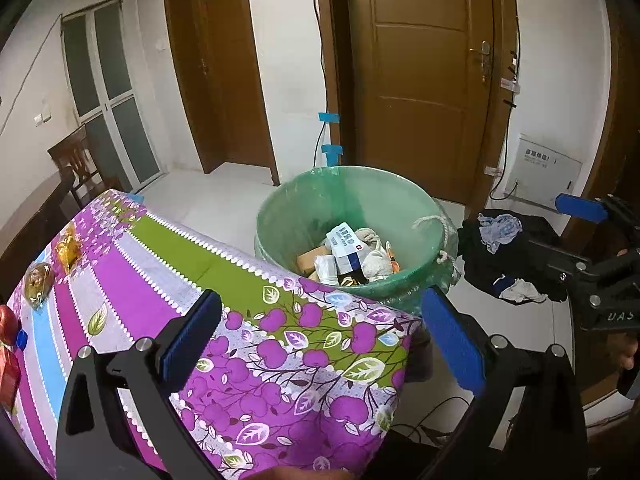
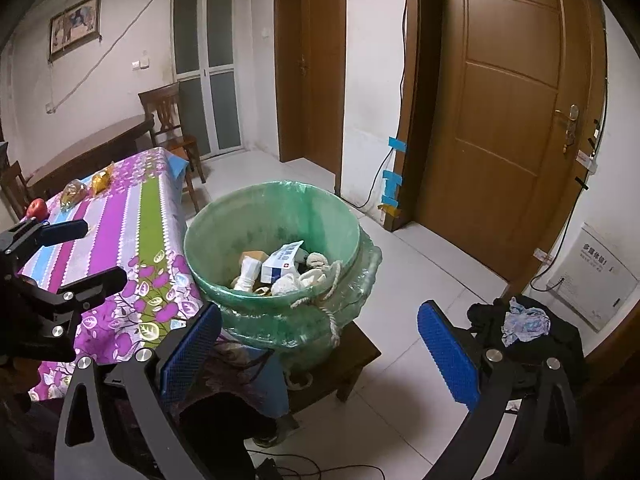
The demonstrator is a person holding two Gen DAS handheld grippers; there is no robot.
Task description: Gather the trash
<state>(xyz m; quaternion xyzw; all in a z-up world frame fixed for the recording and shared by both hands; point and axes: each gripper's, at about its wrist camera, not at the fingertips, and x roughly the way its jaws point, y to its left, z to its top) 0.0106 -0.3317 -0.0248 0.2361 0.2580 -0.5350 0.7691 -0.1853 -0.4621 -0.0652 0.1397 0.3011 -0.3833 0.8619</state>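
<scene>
Both jaws wide apart, empty: left gripper (image 1: 320, 336) over tablecloth (image 1: 132, 280), right gripper (image 2: 320, 344) near green-lined bin (image 2: 256, 312). Best to reach far left for wrappers (image 1: 66, 250), pinching gently.

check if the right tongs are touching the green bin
Apart. The right wrist view shows the right tongs open and empty, with bare floor between the right pad and the green bin.

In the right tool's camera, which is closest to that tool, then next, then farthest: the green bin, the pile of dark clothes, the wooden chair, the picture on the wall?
1. Green bin, just ahead of the right tool, a bit left. The pile of dark clothes, on the floor to the right, is too close to call against it.
2. Wooden chair, far left, past the table.
3. Picture, on the far wall, upper left.
</scene>
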